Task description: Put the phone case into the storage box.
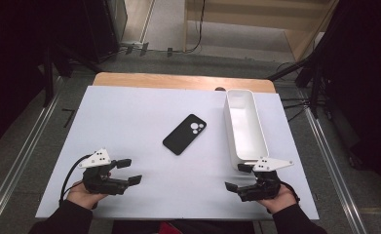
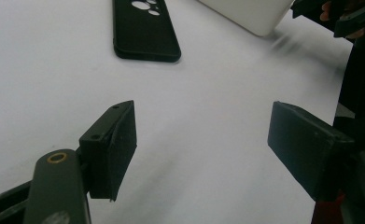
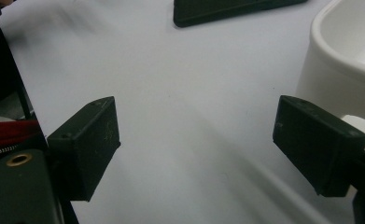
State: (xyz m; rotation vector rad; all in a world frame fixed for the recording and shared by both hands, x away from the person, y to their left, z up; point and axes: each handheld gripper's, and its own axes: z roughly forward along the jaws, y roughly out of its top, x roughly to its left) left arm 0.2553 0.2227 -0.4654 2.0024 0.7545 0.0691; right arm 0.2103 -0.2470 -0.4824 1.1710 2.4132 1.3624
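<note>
Both hand-held grippers, left (image 1: 131, 171) and right (image 1: 237, 177), rest released on the desk (image 1: 129, 117); phone case (image 1: 184, 134) appears light, flexible, best pinched across its long edges.

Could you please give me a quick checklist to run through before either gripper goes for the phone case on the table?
1. Left gripper open, nothing between its jaws: ok.
2. Right gripper open, nothing between its jaws: ok.
3. Phone case lies flat, camera cutouts up, apart from both grippers: ok.
4. White bin upright beside the case, not touching it: ok.
5. Bin holds nothing: ok.
6. Table bare between grippers and case: ok.
</note>
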